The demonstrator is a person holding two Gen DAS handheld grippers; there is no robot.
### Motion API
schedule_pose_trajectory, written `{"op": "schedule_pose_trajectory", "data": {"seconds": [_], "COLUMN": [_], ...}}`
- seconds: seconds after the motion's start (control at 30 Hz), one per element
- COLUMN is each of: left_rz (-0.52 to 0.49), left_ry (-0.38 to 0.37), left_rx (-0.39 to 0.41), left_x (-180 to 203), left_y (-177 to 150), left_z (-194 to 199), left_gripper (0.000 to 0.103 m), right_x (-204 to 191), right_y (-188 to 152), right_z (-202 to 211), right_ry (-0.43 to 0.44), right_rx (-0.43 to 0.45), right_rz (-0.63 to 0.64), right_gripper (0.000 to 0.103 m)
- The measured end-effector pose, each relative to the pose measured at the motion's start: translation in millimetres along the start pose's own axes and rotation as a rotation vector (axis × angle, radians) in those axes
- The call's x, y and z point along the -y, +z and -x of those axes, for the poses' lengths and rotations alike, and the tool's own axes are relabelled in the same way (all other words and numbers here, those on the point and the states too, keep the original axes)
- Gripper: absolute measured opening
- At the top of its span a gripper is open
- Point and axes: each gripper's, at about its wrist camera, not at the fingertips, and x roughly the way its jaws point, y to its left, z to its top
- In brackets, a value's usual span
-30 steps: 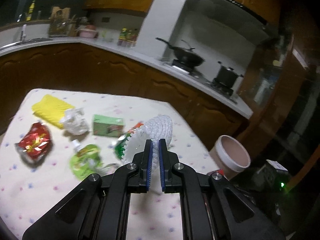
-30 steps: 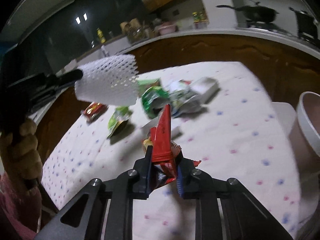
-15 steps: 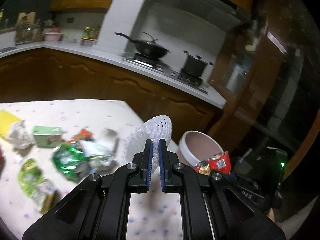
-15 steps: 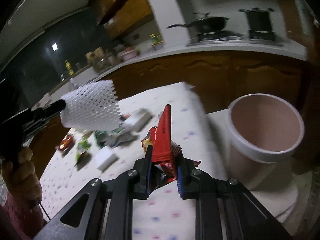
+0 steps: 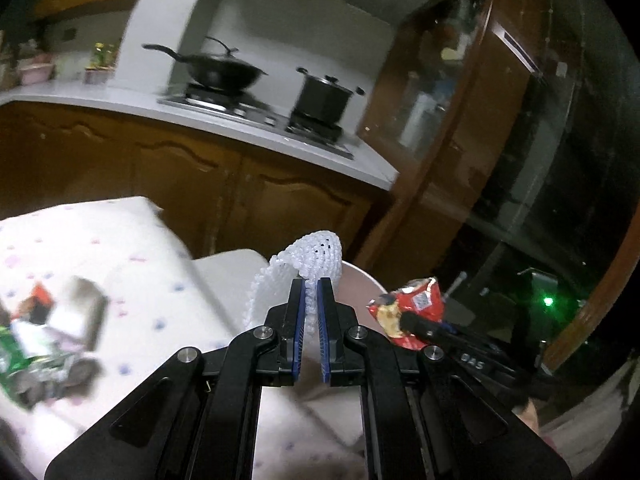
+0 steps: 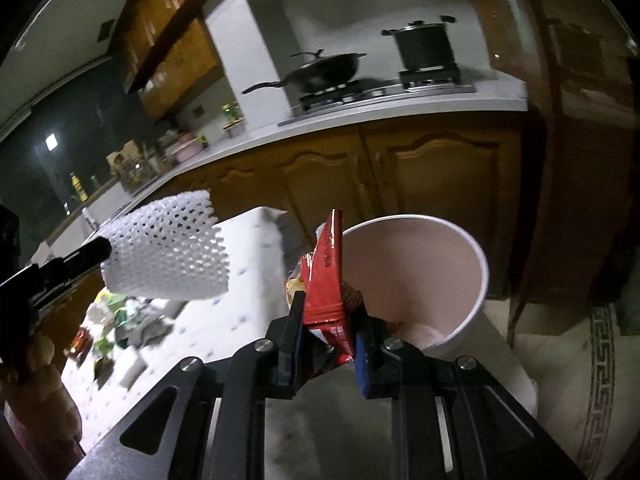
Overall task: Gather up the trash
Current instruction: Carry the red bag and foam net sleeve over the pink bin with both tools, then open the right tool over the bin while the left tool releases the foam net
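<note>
- My left gripper (image 5: 311, 286) is clamped on one white foam net sleeve (image 5: 316, 254); in the right wrist view the sleeve (image 6: 168, 252) sticks out at 9 o'clock, over the table edge.
- My right gripper (image 6: 330, 314) is clamped on one red snack wrapper (image 6: 328, 280), standing upright between the pads; in the left wrist view the wrapper (image 5: 408, 312) sits at 3 o'clock of the left fingertips.
- One white bin (image 6: 476, 256), open mouth up, stands at 2 o'clock of the right gripper, just behind the wrapper. A pale lump lies at its bottom; I cannot tell what it is. In the left view only a sliver of rim (image 5: 370, 280) shows behind the sleeve.
- One table (image 6: 248, 240) with a dotted cloth lies at 9 o'clock of the bin, just beside it.
- Remaining litter on the table (image 5: 48, 340): a blurred heap, green and white pieces; count not readable.
- Background, 12 o'clock: one wok (image 5: 224, 74) and one pot (image 5: 324, 98) on the stove, over brown cabinets (image 6: 432, 184).
</note>
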Motion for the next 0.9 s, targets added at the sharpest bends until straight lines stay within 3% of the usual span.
{"op": "schedule_pose_trajectory", "data": {"seconds": [0.37, 0.6, 0.7, 0.8, 0.87, 0.9], "left_rz": [0.013, 0.013, 0.021, 0.032, 0.030, 0.032], "left_ry": [-0.037, -0.025, -0.023, -0.025, -0.009, -0.007], "left_rx": [-0.132, -0.193, -0.223, -0.246, -0.246, -0.240], "left_x": [13.6, 11.9, 10.1, 6.5, 5.1, 4.4], "left_y": [2.8, -10.4, -14.4, -17.8, -18.8, -18.5], "left_z": [-108.8, -137.1, -149.5, -154.3, -153.5, -152.3], "left_gripper": [0.006, 0.006, 0.006, 0.014, 0.036, 0.038], "right_x": [54.8, 65.2, 67.6, 69.4, 70.5, 70.9], "right_y": [18.5, 16.4, 15.5, 15.2, 15.8, 15.7], "right_z": [-31.5, -54.3, -64.1, -70.6, -71.4, -70.4], "right_ry": [-0.057, -0.059, -0.058, -0.062, -0.062, -0.063], "right_rx": [-0.032, -0.071, -0.092, -0.108, -0.110, -0.108], "right_rz": [-0.044, -0.047, -0.047, -0.051, -0.058, -0.062], "right_gripper": [0.021, 0.023, 0.031, 0.044, 0.045, 0.048]}}
